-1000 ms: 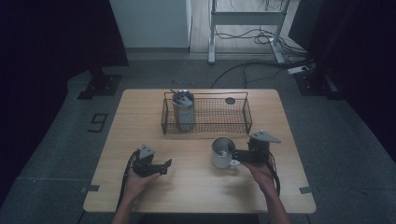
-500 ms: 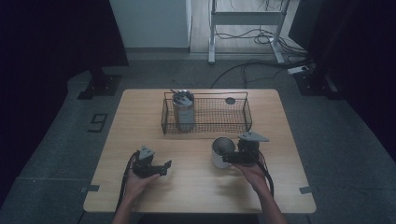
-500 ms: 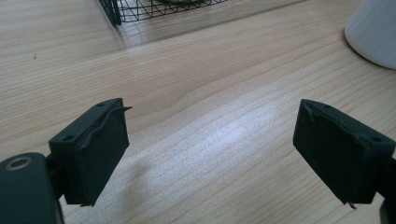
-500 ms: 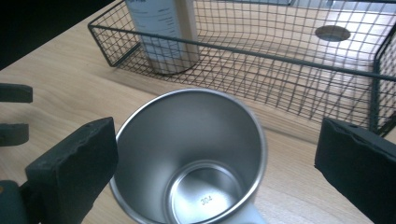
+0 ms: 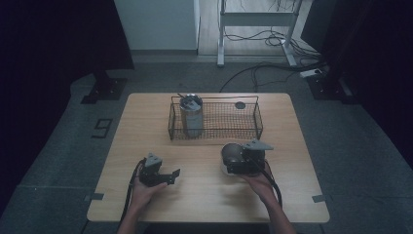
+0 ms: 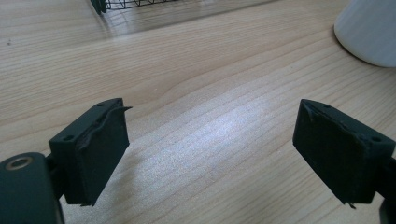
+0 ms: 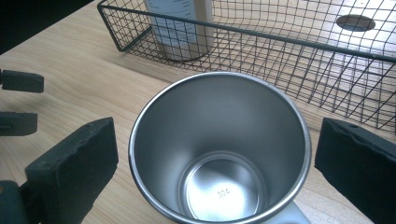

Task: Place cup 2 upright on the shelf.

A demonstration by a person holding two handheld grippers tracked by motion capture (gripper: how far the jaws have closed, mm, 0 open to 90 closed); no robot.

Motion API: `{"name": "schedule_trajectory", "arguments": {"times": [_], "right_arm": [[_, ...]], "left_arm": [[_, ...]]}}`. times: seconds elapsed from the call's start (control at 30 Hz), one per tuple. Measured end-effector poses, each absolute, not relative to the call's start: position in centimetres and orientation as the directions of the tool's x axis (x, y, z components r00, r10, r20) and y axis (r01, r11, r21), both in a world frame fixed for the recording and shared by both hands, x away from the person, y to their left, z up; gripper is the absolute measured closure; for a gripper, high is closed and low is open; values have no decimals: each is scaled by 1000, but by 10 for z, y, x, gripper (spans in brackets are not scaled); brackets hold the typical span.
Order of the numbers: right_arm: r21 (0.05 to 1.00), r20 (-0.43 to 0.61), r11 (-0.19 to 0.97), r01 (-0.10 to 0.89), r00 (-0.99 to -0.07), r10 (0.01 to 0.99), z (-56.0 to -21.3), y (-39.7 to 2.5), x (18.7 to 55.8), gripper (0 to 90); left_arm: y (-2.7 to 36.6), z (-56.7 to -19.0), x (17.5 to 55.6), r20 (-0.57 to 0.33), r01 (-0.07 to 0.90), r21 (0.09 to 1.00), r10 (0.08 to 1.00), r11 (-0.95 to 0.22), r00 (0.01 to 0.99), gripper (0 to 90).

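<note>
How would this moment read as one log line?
right gripper: open around steel cup | left gripper: open, idle | wire basket: holds tumbler

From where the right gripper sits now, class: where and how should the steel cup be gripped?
Grip the steel cup across its outer wall just under the rim, coming from the near, person's side. It stands upright with its mouth open, and the right gripper already has its open jaws either side of the round wall, so closing there should hold it.
</note>
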State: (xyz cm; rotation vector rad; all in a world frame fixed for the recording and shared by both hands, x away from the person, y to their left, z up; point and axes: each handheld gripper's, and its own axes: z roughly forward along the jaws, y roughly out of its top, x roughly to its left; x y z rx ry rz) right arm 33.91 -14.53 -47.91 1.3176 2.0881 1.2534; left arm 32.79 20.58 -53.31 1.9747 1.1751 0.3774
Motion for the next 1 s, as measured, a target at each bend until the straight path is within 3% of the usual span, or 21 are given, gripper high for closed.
{"name": "schedule_trajectory", "arguments": {"times": [0.87,1.0], "right_arm": [[784,49,265,562,-481,876,-496,-135,345,0],[795,34,276,540,-495,868,-495,-134,343,60]], "left_arm": [[207,-533,328,-101,605,752,860,-262,499,134],[207,-533,327,-100,607,749,860,-265,500,138]]}}
